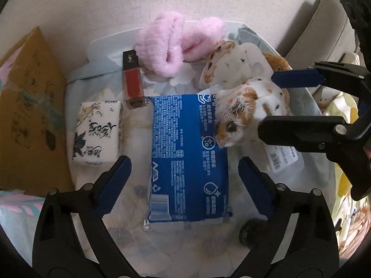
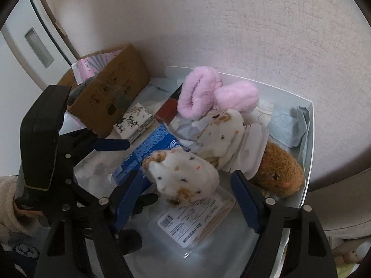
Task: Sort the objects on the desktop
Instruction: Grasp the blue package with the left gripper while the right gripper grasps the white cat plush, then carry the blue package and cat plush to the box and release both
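A blue wet-wipe pack (image 1: 187, 153) lies flat on the flowered lining of a white tray (image 2: 309, 125). My left gripper (image 1: 185, 180) stands open astride the pack, and both pads are clear of its sides. A white plush hamster with orange and dark spots (image 2: 183, 178) lies partly on the pack's right corner. My right gripper (image 2: 187, 192) straddles this hamster with its jaws open; the pads are close to the fur without pressing it. A second spotted plush (image 2: 222, 134) and a brown plush hamster (image 2: 278, 169) lie behind.
Pink fluffy slippers (image 1: 167, 46) sit at the back. A red lip gloss with a black cap (image 1: 133, 78) and a printed tissue pack (image 1: 97, 132) lie left of the wipes. A labelled clear packet (image 2: 192, 224) is under the hamster. A cardboard box (image 1: 30, 115) stands left.
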Demonstrator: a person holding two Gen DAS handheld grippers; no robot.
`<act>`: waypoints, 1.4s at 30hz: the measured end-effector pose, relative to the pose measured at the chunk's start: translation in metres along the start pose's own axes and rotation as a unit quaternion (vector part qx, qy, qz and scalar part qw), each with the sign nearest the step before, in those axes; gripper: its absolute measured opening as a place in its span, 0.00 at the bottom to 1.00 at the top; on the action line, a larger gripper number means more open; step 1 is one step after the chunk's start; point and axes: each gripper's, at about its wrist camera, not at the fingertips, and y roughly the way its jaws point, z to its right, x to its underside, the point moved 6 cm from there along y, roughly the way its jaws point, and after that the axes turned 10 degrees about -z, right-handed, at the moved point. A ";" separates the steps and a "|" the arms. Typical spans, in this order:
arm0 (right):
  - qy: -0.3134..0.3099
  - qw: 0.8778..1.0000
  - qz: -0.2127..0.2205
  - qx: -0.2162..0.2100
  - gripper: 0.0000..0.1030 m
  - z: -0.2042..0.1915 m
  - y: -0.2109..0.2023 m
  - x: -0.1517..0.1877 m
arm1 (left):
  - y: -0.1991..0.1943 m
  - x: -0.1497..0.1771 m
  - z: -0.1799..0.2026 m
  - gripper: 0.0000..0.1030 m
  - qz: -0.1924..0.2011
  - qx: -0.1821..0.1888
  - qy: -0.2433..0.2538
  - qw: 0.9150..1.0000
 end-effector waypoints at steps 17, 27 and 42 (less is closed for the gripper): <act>-0.006 1.000 -0.008 -0.030 0.42 -0.009 0.012 -0.004 | 0.008 -0.004 0.008 0.60 -0.003 0.009 0.015 1.000; 0.030 0.999 0.019 -0.022 0.38 -0.016 -0.010 -0.003 | -0.002 0.001 0.004 0.54 -0.015 0.032 0.016 0.999; 0.115 0.991 0.055 0.045 0.38 -0.043 -0.078 -0.008 | -0.099 0.010 0.004 0.54 0.020 0.051 0.000 0.998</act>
